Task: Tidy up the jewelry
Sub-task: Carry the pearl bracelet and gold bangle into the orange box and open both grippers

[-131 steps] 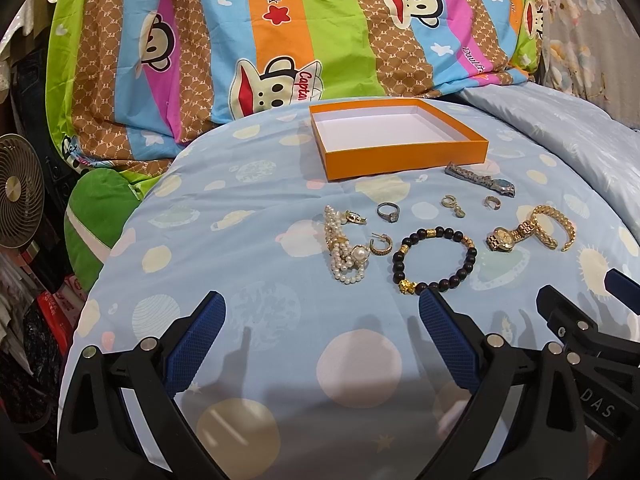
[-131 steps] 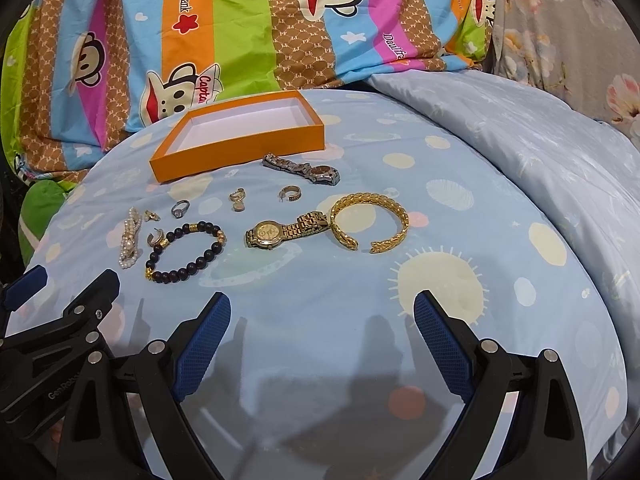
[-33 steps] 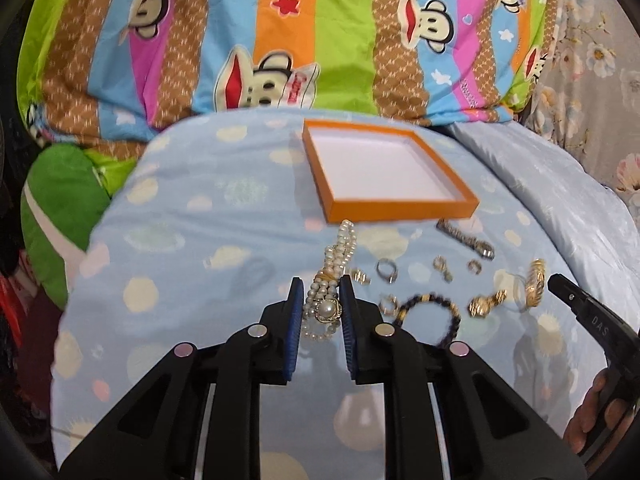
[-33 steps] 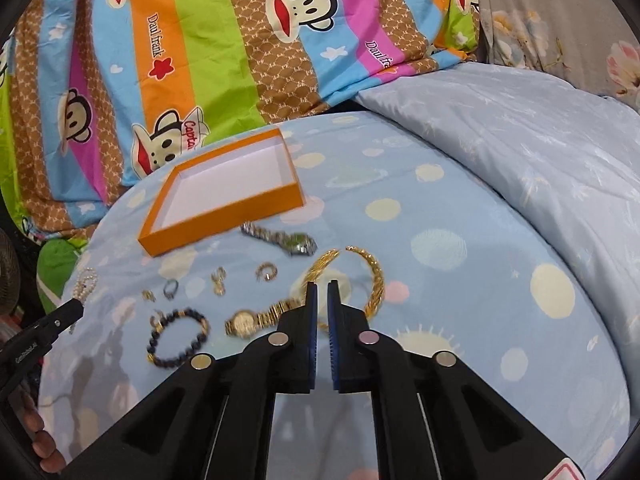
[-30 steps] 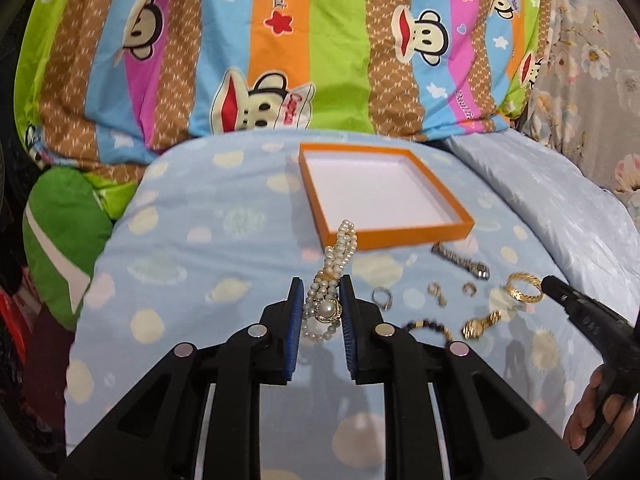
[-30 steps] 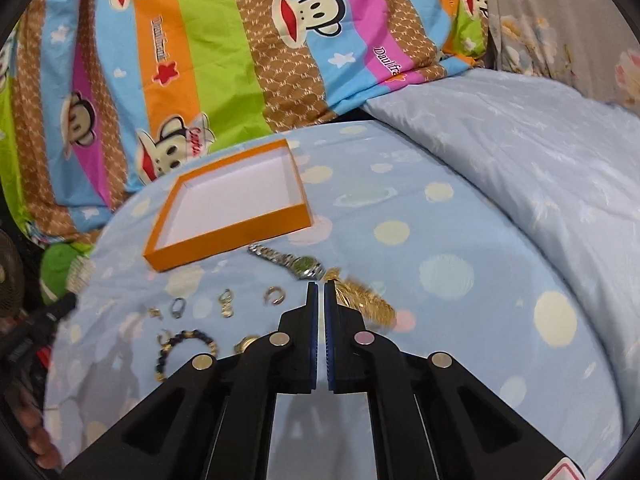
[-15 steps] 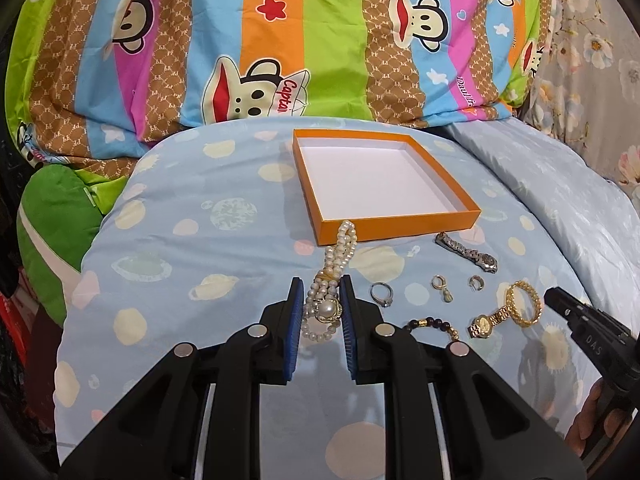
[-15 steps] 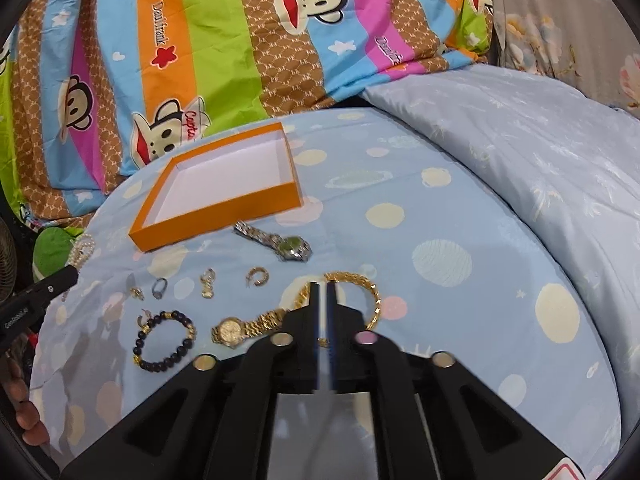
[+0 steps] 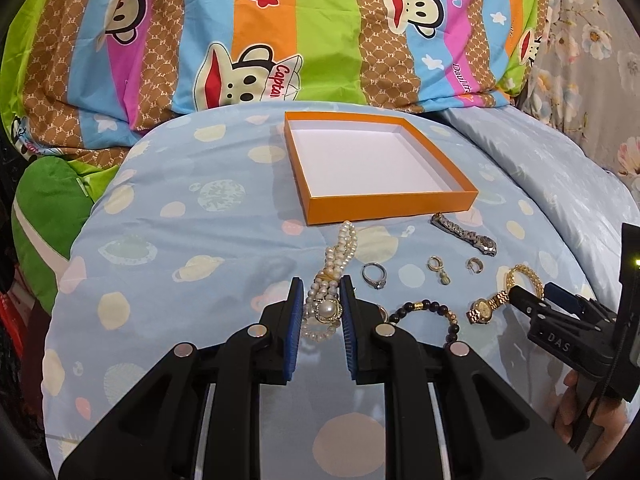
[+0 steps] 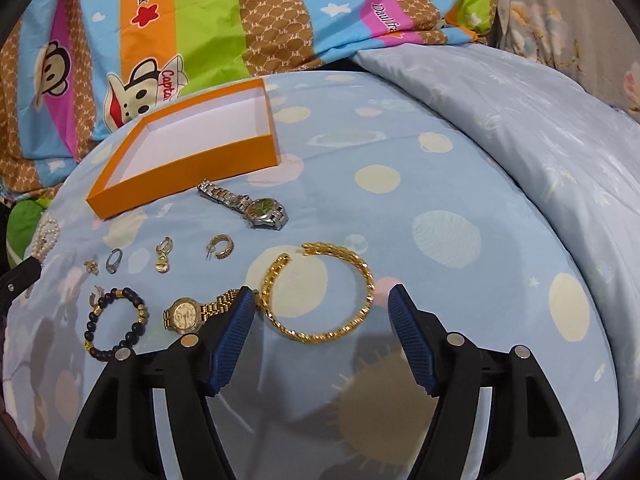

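While the left gripper (image 9: 320, 300) pinches a strand of round, glossy pearls (image 9: 325, 309) between its ribbed blue pads, the rest of the strand trails toward the orange box (image 9: 390, 203), a shallow square tray with a white floor, lying empty on the dotted blue quilt (image 9: 192, 240). The right gripper (image 10: 322, 308) is opening, its pads not pressing anything; the woven gold bangle (image 10: 320, 292), an open C-shape, lies on the quilt between and just ahead of them. Its left pad covers part of the gold watch (image 10: 188, 314) strap. Nearby lie a steel watch (image 10: 248, 204), a dark bead bracelet (image 10: 114, 324), a ring (image 10: 114, 260) and small earrings (image 10: 162, 260), too small to detail.
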`<state>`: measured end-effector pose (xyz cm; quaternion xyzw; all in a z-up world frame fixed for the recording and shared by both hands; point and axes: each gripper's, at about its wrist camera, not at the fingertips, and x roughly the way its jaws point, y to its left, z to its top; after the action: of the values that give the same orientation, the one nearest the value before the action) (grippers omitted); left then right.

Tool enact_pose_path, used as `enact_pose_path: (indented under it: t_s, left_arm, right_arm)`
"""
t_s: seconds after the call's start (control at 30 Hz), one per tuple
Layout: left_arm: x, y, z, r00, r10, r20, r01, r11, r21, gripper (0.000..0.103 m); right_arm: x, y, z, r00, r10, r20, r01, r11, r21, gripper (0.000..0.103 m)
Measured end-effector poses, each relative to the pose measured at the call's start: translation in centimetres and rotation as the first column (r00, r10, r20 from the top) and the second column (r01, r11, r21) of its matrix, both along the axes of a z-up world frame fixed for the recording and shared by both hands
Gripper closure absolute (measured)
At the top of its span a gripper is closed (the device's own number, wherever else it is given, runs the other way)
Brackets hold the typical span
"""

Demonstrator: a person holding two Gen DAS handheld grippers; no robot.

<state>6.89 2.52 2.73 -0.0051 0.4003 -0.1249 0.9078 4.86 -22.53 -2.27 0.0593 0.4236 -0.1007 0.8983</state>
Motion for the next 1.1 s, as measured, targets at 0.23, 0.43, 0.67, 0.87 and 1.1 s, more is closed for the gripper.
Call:
enact_pose_path:
  t_s: [0.23,0.43,0.67,0.87,1.1]
  left_arm:
    - [0.3,0.1,0.0,1.000,-0.006,-0.003,0.006,1.000,0.008,0.085]
    - [0.9,-0.3,1.2,0.999,-0.030,0.019,0.030,1.000,0.006,0.085]
    - [3.8,-2.3,4.0,0.994,-0.048,0.099,0.046,0.999,0.025,0.085]
    - [8.9,-4.7,5.0,0.990,-0.062,0.128,0.059,0.998,0.023,0.085]
    - [15.1,-6.5,3.4,0.990,-0.064,0.129,0.063,0.998,0.014,0.085]
  right_arm:
    - [-0.1,0.0,-0.1,1.000,-0.011,-0.005,0.011,1.000,-0.002,0.046]
    - [-0.8,0.0,3.5,0.994,0.000,0.107,-0.002,1.000,0.024,0.046]
    - [3.0,1.2,8.6,0.978,0.064,0.199,-0.068,0.998,0.012,0.046]
    - [9.1,2.3,9.7,0.970,0.112,0.214,-0.120,0.992,0.024,0.046]
    - [16.2,2.5,7.8,0.974,0.130,0.186,-0.142,0.988,0.054,0.046]
